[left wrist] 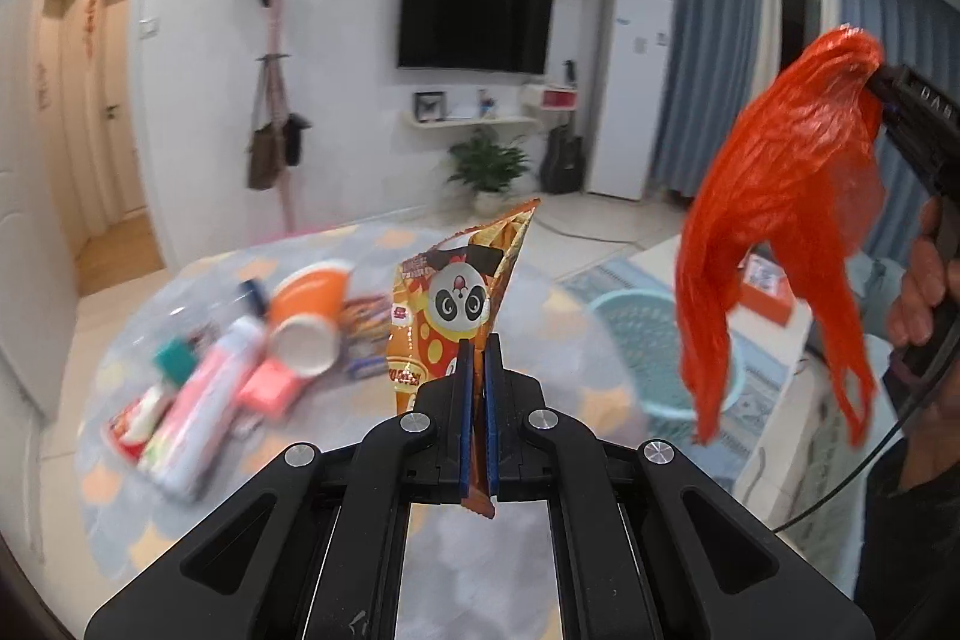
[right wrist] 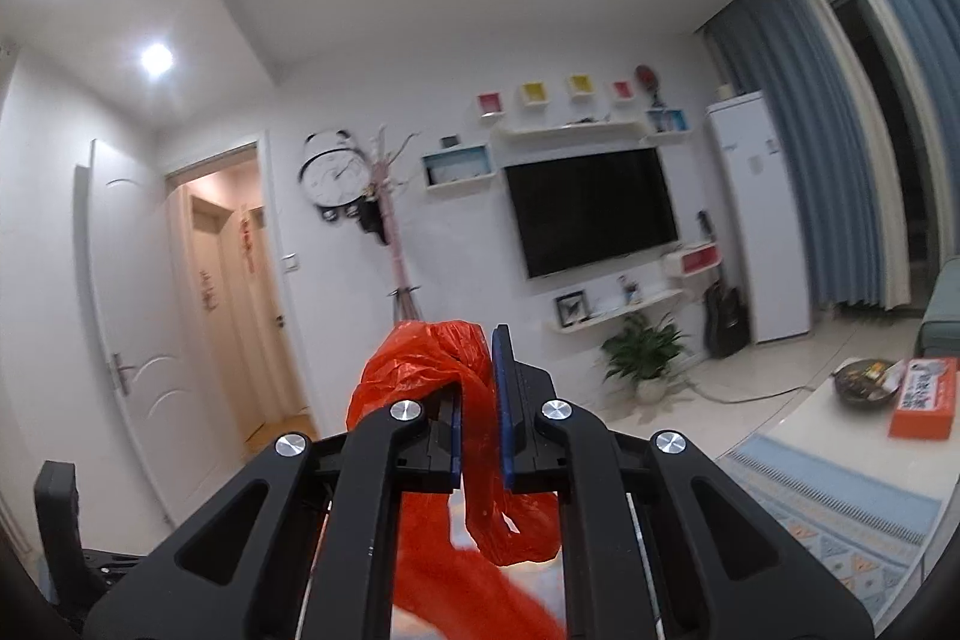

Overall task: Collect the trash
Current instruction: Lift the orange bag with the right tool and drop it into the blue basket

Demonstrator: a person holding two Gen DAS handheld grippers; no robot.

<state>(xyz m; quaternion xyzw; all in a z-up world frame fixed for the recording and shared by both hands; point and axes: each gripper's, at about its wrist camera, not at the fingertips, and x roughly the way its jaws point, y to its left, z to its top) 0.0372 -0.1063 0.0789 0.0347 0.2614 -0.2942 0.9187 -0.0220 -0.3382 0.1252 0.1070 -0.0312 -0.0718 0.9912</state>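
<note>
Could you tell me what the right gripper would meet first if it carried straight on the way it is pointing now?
Nothing close: beyond the right gripper, shut on the red plastic bag, the room looks free up to the far wall near the coat stand; depth is uncertain.

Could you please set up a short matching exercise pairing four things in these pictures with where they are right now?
Things:
1. snack packet
2. red plastic bag
3. blue basket
4. orange box

Places:
A. on the white low table
B. clamped in the left tongs
C. on the floor beside the round table
D. hanging from the right tongs

Pairs: 1-B, 2-D, 3-C, 4-A
</note>
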